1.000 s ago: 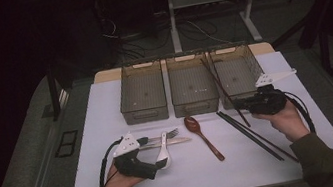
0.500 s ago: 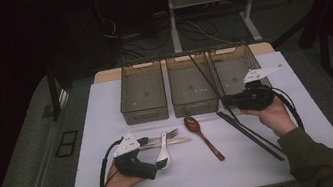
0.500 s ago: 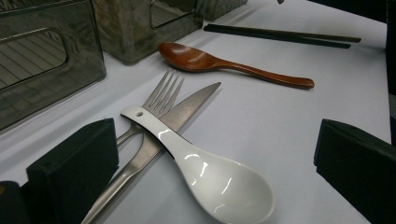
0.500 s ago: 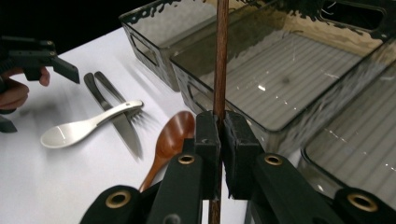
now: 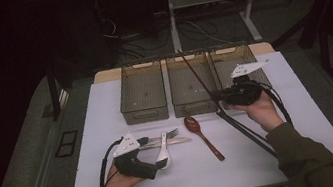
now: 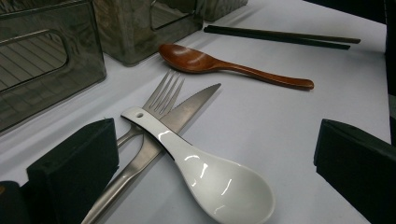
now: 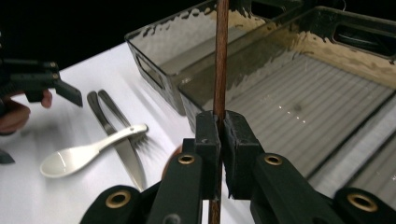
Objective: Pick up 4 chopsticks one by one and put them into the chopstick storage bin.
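Wooden chopstick over middle bin's rim

Left claw low at the near left, lying level in the left hand, jaws spread wide, pads well apart and pressing on nothing. Left forearm enters from the bottom edge, olive sleeve at the wrist. Right claw raised at mid right, pointing toward the person's left, jaws pinched shut with pads nearly meeting. Right hand cups it from below, forearm in an olive sleeve angling in from the bottom right. Cables loop off both claws.
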Demonstrator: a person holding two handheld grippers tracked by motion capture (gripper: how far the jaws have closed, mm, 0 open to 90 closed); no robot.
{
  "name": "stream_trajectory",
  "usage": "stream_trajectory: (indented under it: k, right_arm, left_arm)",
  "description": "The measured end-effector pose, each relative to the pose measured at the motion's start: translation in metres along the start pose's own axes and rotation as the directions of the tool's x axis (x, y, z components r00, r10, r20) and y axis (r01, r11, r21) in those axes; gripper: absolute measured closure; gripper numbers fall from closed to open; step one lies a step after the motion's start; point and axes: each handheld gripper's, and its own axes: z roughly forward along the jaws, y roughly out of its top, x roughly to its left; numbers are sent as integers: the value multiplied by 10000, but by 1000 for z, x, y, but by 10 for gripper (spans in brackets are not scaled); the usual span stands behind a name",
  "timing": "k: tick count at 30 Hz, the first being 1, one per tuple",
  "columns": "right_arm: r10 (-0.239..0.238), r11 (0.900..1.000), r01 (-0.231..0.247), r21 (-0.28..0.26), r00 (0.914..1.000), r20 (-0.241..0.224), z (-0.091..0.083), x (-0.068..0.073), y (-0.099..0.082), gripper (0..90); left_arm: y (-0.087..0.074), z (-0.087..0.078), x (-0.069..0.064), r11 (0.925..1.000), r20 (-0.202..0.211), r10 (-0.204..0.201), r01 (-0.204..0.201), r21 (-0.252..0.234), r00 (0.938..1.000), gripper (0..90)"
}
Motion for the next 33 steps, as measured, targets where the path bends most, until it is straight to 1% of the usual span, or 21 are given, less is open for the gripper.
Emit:
stream_trajectory:
  k: [3, 11, 18, 27, 33]
  right_arm:
    - [47, 9997, -49, -219, 10000, -82, 4, 1, 6, 844]
    - [11, 9992, -20, -399, 9998, -212, 19, 5, 20, 844]
    - [42, 9983, -53, -583, 9998, -185, 32, 7, 32, 844]
    - [42, 9988, -52, -494, 9998, -212, 56, 14, 46, 844]
    - [14, 9992, -19, -395, 9999, -125, 74, 21, 54, 844]
  left_arm:
    - [0, 0, 0, 10000, 10, 8, -8, 4, 10000, 0]
    - [0, 0, 0, 10000, 12, 9, -9, -34, 10000, 0]
    - [0, 0, -1, 10000, 31, 65, -65, -44, 10000, 0]
    - [1, 1, -2, 9999, 74, 116, -116, -19, 9999, 0]
    - [1, 0, -2, 9999, 93, 139, -139, -9, 9999, 0]
